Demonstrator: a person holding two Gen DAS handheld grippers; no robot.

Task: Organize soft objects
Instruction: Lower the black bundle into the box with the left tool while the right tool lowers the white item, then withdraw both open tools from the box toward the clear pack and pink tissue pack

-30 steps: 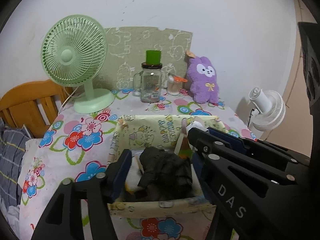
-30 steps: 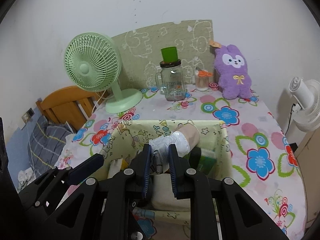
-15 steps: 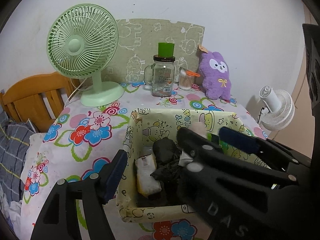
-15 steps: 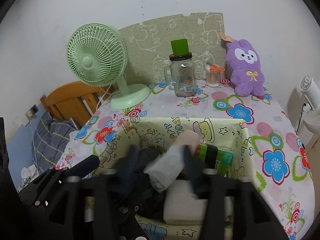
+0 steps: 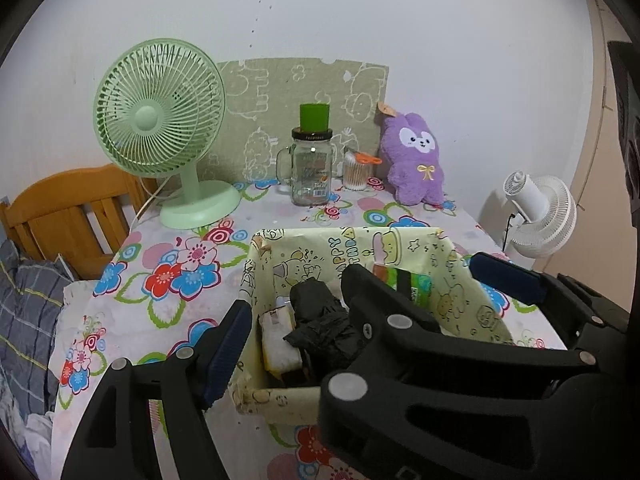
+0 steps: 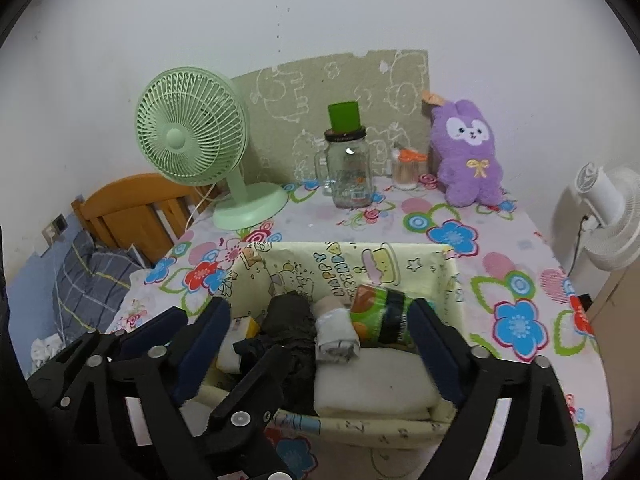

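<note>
I see both grippers over the yellow box (image 6: 450, 276) on the flowered tablecloth (image 6: 516, 280).

Right gripper (image 6: 316, 344): jaws spread wide and opening, nothing pinched. Between them, apart from the pads, lie a rolled white cloth (image 6: 335, 330) and a green packet (image 6: 380, 312), both in the box. Under them a white folded pad (image 6: 376, 388) fills the box's right part.

Left gripper (image 5: 292, 316): jaws apart and opening, nothing pinched. Its left finger (image 5: 224, 350) sits outside the box's left wall; its right finger is near the black bundle (image 5: 320, 320) in the box, contact not clear. A white-and-yellow pack (image 5: 278, 338) lies left of the bundle.

Rest of table, back row, l. to r.: green fan (image 5: 160, 120), glass jar (image 5: 311, 170) w/ green cup on lid, small swab container (image 5: 356, 172), purple plush (image 5: 416, 160) upright against the wall, well apart from the box. White fan (image 5: 540, 216) stands off the table's right edge.
</note>
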